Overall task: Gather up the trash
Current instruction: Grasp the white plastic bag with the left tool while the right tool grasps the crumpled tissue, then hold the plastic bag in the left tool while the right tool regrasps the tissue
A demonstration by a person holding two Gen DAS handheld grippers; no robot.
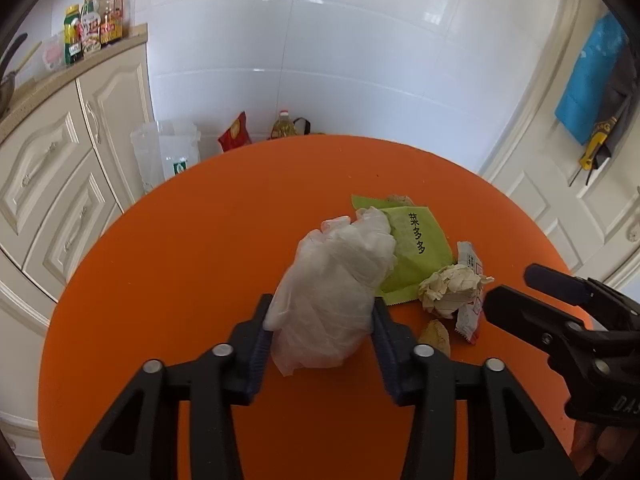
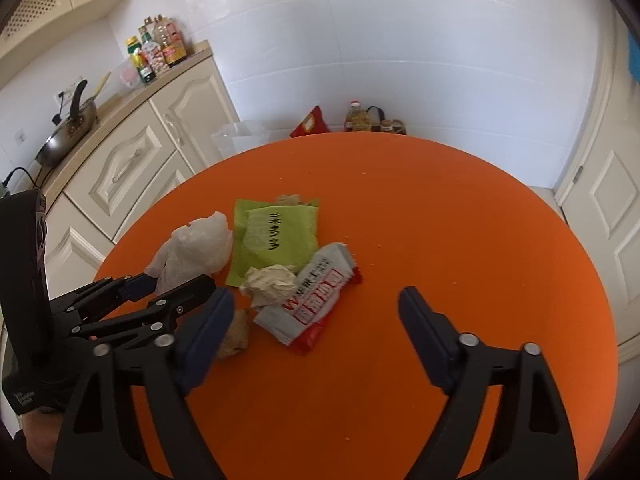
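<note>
While my left claw (image 1: pixel 320 320) sits low over the near middle of the orange worktop (image 1: pixel 180 260), its two pads flank the crumpled clear plastic glove (image 1: pixel 340 276) and appear to press its sides, so I read it as grasping the glove, though the film is so limp that I can't be sure how firm the pinch is. That glove will handle as almost nothing: weightless, soft, slippery, and likely to slide out or trail a loose finger, so I'd keep hold low on the bunched body where the folds are thickest, not on the thin fingers at its far end.

Just right of the glove lies the green wrapper (image 1: pixel 416 256), flat and stiff enough to crackle, partly under the glove's far end. Near it sit the crumpled paper ball (image 2: pixel 270 284), light and springy, best pinched across its middle, and the red and white sachet (image 2: pixel 316 308), flat and slick, which I'd take by a raised edge. A small brown crumb of food (image 2: pixel 236 332) rests on the near left of the pile, just beside the right claw's left finger; it looks brittle and may break under pressure.

My right claw (image 2: pixel 316 316) hangs released, jaws wide apart, straddling the near side of the sachet without touching it
</note>
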